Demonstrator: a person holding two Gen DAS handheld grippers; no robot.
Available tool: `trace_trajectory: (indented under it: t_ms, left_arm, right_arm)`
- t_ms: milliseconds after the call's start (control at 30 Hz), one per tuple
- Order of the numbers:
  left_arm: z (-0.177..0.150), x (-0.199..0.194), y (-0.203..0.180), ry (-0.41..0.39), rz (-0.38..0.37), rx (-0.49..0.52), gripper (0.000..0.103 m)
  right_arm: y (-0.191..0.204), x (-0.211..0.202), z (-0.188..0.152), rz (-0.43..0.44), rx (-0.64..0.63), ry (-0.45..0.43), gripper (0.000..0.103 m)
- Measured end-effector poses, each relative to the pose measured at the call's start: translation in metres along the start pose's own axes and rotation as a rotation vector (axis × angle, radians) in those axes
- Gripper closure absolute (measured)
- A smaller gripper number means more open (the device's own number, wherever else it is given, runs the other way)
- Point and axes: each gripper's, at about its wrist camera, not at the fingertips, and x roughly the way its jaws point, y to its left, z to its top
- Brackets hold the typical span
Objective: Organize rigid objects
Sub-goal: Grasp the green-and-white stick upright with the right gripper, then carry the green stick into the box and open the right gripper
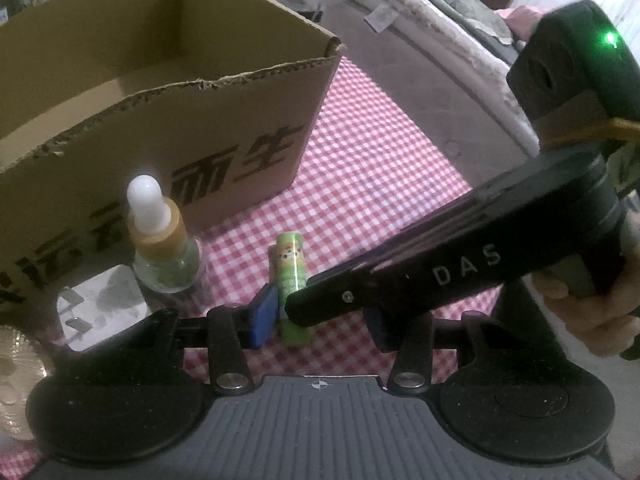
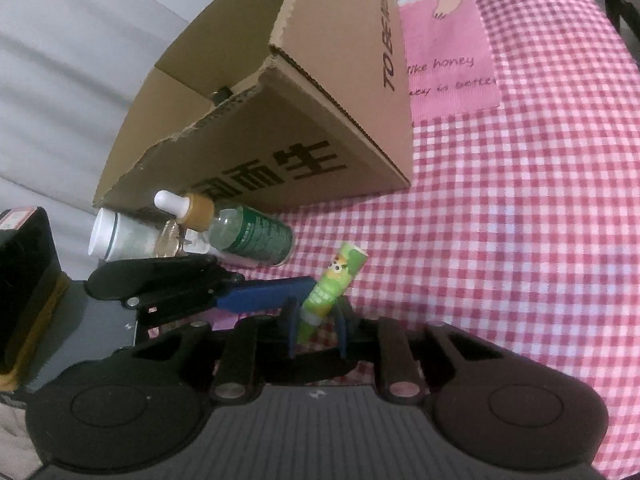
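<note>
Right gripper (image 2: 316, 330) is pinching the green tube (image 2: 330, 286) low over the checked cloth (image 2: 500, 240); left gripper (image 1: 316, 320) is flanking it, jaws spread, seemingly not touching. Beyond, dropper bottle (image 1: 164, 244) is standing against the cardboard box (image 1: 224, 120).

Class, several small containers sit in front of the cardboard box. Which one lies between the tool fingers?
The green tube with the cartoon face, lying between the right tool's fingers. The dropper bottle and the white bottle lie untouched by the box.

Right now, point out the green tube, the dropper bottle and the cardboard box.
green tube (image 2: 334, 280), right wrist view, printed middle.
dropper bottle (image 1: 160, 236), left wrist view, tan collar.
cardboard box (image 1: 224, 128), left wrist view, front wall.
</note>
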Motion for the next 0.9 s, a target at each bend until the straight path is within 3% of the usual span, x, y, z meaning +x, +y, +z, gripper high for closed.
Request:
trace_trajectory:
  t_ms: [133,500,733,900]
  left_arm:
    - [-0.005,-0.002,-0.007,-0.015,0.064,0.052,0.078]
    - [-0.017,-0.024,-0.02,-0.065,0.043,0.094,0.082]
    - [-0.017,-0.088,-0.03,-0.208,0.063,0.132,0.082]
    - [-0.008,-0.137,-0.019,-0.308,0.127,0.133,0.082]
  right_arm:
    - [0.002,0.006,0.004,-0.012,0.012,-0.025,0.087]
    - [-0.004,-0.011,-0.016,-0.015,0.061,-0.089,0.087]
    - [0.044,-0.057,-0.034,-0.032,-0.036,-0.202,0.087]
    - [0.099,-0.083,-0.019,-0.017,-0.169,-0.283,0.087]
